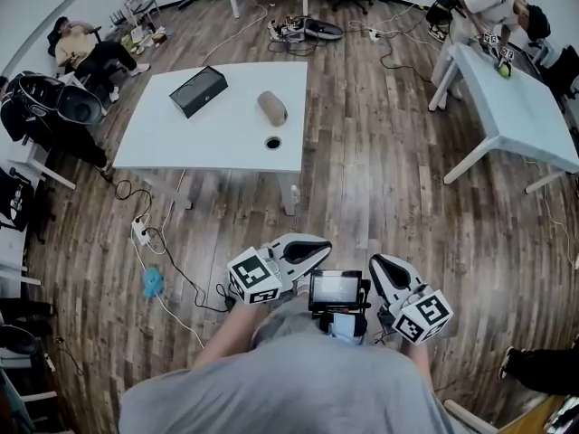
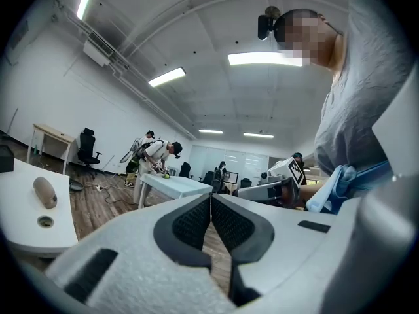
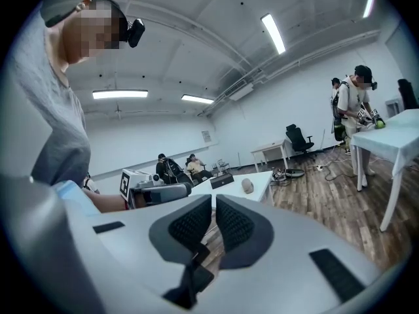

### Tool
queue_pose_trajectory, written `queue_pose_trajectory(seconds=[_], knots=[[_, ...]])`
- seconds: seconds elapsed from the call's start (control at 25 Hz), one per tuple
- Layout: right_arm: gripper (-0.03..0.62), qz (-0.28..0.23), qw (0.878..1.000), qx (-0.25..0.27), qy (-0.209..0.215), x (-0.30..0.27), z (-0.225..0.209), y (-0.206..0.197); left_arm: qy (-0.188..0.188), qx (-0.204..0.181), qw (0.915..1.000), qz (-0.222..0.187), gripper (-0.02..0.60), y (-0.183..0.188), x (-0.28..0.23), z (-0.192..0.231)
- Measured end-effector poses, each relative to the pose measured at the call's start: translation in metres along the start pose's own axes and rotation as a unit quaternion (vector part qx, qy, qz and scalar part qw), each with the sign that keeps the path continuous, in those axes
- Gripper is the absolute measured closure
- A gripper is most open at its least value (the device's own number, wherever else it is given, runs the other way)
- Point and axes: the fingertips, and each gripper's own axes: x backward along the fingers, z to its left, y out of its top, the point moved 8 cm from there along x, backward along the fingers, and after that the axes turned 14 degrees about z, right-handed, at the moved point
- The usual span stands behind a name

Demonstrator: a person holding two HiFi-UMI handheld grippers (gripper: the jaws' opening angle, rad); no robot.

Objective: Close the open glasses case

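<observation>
Getting within reach of the table first

Person is standing well apart from the white table (image 1: 163,143), holding both tools low by the body. Left gripper (image 1: 312,245) is showing its jaws pressed together with nothing between them. Right gripper (image 1: 380,265) is looking the same, pads nearly touching, empty. Black glasses case (image 1: 199,91) is sitting open on the far left part of the table. A brown oval thing (image 1: 272,108) is lying to its right, and a round hole (image 1: 272,142) is sitting near the front edge. Step in hand, I am judging, is getting close enough to reach. Doing it well is probably meaning coming up to the near side and steadying the case base with one gripper. The other closed tip is then pushing the lid down, steering clear of the oval thing so it is not getting knocked.
</observation>
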Motion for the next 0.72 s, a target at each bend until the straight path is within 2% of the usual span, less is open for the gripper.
queue_pose_trajectory(seconds=[0.36, 0.52, 0.72], knots=[[0.559, -0.004, 1.0, 0.018, -0.004, -0.102, -0.07, 0.089, 0.009, 0.0, 0.9999, -0.013, 0.562, 0.042, -0.012, 0.144], [0.559, -0.003, 1.0, 0.02, -0.003, -0.127, -0.094, 0.11, 0.01, 0.004, 0.9998, -0.014, 0.563, 0.05, -0.023, 0.184], [0.559, 0.01, 1.0, 0.018, 0.0, -0.145, -0.121, 0.128, 0.01, 0.012, 0.9998, -0.014, 0.562, 0.059, -0.04, 0.213]])
